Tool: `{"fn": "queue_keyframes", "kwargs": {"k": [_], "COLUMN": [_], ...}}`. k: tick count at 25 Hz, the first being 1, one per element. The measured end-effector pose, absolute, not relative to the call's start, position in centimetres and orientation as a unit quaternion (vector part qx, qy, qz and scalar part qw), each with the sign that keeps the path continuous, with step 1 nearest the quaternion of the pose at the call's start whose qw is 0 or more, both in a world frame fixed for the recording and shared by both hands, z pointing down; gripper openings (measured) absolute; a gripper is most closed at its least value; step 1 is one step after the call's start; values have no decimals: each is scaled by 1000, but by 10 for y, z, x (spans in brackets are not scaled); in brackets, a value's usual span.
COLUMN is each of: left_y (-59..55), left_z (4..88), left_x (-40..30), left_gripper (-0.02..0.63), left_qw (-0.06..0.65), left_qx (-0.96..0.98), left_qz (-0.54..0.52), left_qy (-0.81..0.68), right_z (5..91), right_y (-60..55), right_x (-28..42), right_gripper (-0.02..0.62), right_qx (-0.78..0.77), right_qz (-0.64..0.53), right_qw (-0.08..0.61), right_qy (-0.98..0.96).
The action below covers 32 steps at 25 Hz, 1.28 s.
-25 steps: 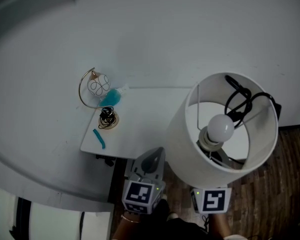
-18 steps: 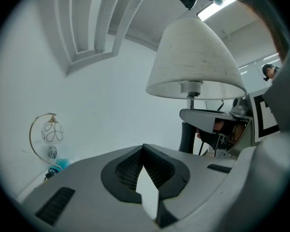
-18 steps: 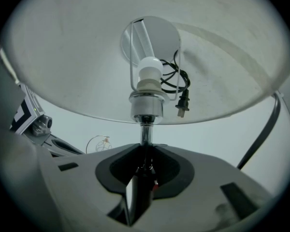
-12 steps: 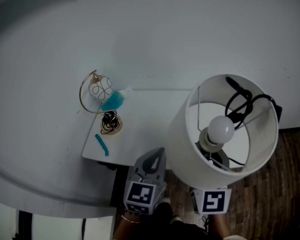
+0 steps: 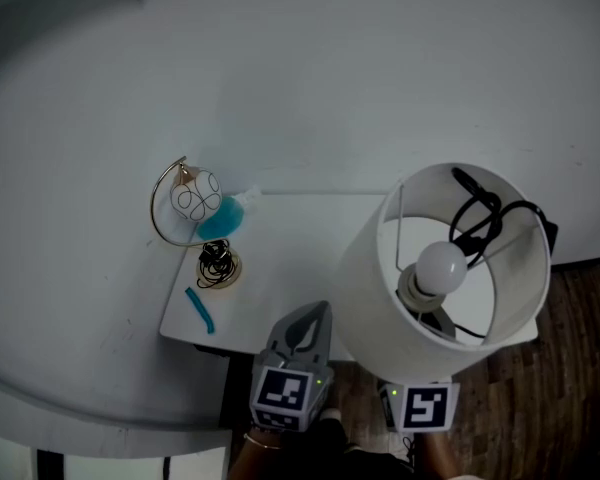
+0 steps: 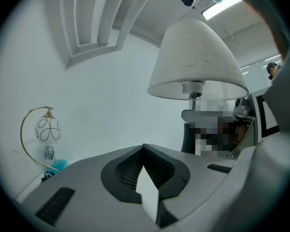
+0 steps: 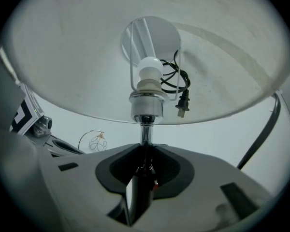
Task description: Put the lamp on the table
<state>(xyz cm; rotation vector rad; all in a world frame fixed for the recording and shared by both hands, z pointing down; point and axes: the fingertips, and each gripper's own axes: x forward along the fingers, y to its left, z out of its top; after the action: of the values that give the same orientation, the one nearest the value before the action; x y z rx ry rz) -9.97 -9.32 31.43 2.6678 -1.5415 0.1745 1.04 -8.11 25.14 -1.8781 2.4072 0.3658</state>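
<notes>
Since a second ago the lamp (image 5: 368,278) has edged further in over the right part of the surface (image 5: 290,268), and its shade now covers more of the white top. It is not set down yet, by the look of it, since the base is hidden under the shade. Task looks close to the lowering step.

Right tool (image 7: 144,170) is clamped on the lamp's thin metal stem just under the socket. The bulb (image 5: 442,265) and the bundled cord (image 5: 485,218) with its plug sit inside the shade. Left tool (image 5: 305,320) has its jaws together with nothing in them and hovers at the near edge of the surface.

A small globe ornament (image 5: 195,196) on a gold arc and a teal strip (image 5: 198,308) lie at the left end, well apart from the lamp.

No brand or text is readable, only the square markers on the tool cubes.
</notes>
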Motion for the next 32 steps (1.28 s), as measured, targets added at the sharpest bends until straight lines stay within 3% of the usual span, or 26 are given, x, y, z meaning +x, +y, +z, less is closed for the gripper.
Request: {"fn": "queue_keyframes", "kwargs": {"k": [32], "left_y": [-128], "left_z": [306], "left_x": [-96], "left_gripper": [-6], "left_qw": [12], "left_qx": [889], "left_qz": [42], "left_qy": [-456], "right_z": [249], "right_y": [-107], "right_x": [8], "right_gripper": [77], "right_qx": [-644], "right_qz": [133], "right_qw": [41], "right_qy": [753]}}
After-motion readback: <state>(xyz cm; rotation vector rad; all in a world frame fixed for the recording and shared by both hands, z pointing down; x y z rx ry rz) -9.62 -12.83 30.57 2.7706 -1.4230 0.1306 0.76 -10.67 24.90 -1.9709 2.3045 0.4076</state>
